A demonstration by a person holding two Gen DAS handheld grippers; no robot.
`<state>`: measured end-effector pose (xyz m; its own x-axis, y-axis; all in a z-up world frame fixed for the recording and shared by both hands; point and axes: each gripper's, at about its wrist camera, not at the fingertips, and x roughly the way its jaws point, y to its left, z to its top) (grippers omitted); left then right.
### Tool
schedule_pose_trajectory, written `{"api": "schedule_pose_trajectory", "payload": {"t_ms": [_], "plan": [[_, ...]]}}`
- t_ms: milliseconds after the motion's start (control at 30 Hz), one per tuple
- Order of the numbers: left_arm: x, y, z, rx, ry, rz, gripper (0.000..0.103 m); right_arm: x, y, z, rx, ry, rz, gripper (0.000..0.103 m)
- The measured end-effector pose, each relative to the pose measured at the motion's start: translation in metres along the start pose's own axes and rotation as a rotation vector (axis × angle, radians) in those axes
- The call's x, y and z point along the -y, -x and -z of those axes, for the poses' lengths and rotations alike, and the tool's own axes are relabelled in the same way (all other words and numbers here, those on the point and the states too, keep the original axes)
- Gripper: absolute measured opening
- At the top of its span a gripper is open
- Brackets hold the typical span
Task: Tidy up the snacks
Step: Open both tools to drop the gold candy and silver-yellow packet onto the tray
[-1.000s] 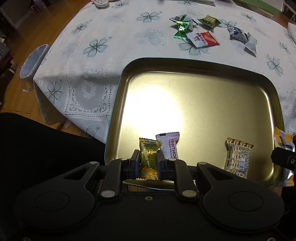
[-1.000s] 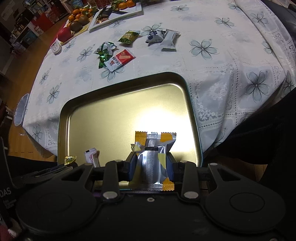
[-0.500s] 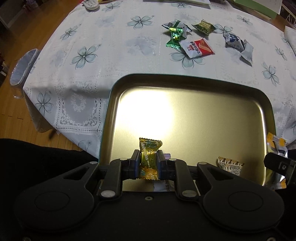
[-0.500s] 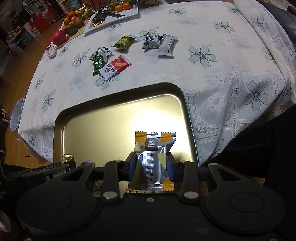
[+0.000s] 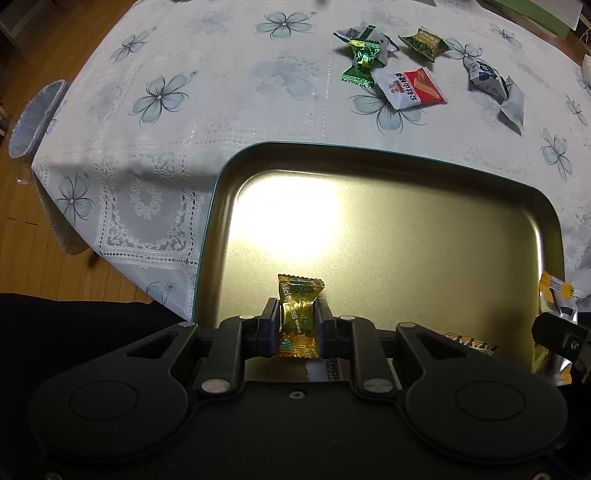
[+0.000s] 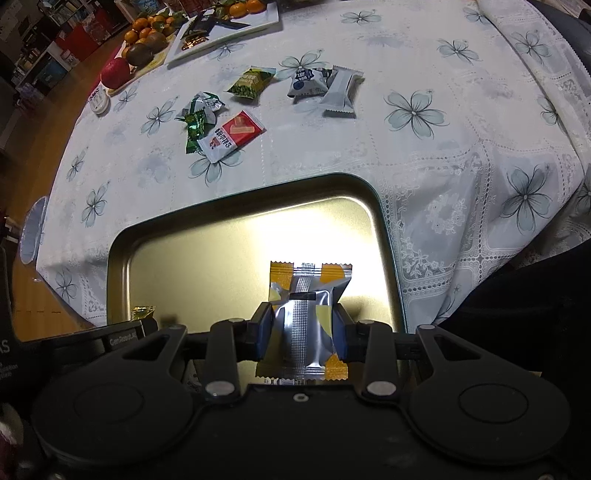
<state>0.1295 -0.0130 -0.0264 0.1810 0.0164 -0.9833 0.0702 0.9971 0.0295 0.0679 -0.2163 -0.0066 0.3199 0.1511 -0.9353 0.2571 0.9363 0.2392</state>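
My left gripper (image 5: 297, 325) hangs over the near part of the gold metal tray (image 5: 221, 192). A golden candy (image 5: 297, 314) stands upright between its pads. The jaws are opening, and the pads still touch the candy's sides. My right gripper (image 6: 303, 328) is shut on a silver and yellow packet (image 6: 306, 310) above the tray's (image 6: 384, 229) near right part. In the tray, a white packet (image 5: 327, 369) lies partly hidden under the left gripper. A brown patterned packet (image 5: 471, 341) lies to its right.
Several loose snacks lie on the flowered tablecloth beyond the tray: a green candy (image 5: 360, 61), a red and white packet (image 5: 410, 88), an olive packet (image 5: 424, 42), a blue and white one (image 5: 484, 74). Fruit (image 6: 144, 40) and a white plate (image 6: 229, 26) sit far back. The table edge and wooden floor are left.
Both grippers have moved across the tray toward its far side with their snacks. The white and brown packets have slid under the left gripper's body. The left jaws stand slightly wider.
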Motion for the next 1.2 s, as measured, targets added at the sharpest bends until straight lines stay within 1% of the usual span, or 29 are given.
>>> {"api": "schedule_pose_trajectory", "payload": {"t_ms": [133, 433, 467, 500, 567, 700, 767, 1133, 1200], "plan": [[-0.001, -0.003, 0.001, -0.02, 0.007, 0.024, 0.031, 0.001, -0.006, 0.002, -0.017, -0.008, 0.001, 0.036], [0.003, -0.003, 0.006, -0.033, -0.008, 0.036, 0.031, 0.0, -0.008, 0.003, -0.024, -0.01, -0.006, 0.037], [0.004, -0.003, 0.007, -0.033, -0.01, 0.037, 0.031, 0.0, -0.007, 0.003, -0.021, -0.005, -0.012, 0.039], [0.005, -0.003, 0.007, -0.034, -0.012, 0.037, 0.031, 0.0, -0.006, 0.003, -0.017, -0.002, -0.01, 0.039], [0.006, -0.002, 0.009, -0.037, -0.016, 0.035, 0.031, -0.001, -0.005, 0.003, -0.016, 0.004, -0.008, 0.058], [0.008, -0.001, 0.01, -0.037, -0.019, 0.035, 0.031, -0.001, -0.004, 0.002, -0.014, 0.024, -0.005, 0.06], [0.008, 0.0, 0.011, -0.036, -0.018, 0.032, 0.031, -0.001, -0.004, 0.003, -0.017, 0.026, 0.004, 0.066], [0.008, 0.006, 0.009, -0.02, -0.025, 0.024, 0.031, -0.002, -0.007, -0.001, -0.046, 0.088, 0.019, 0.066], [0.008, 0.007, 0.008, -0.013, -0.028, 0.02, 0.031, -0.003, -0.007, -0.003, -0.04, 0.108, 0.024, 0.066]]}}
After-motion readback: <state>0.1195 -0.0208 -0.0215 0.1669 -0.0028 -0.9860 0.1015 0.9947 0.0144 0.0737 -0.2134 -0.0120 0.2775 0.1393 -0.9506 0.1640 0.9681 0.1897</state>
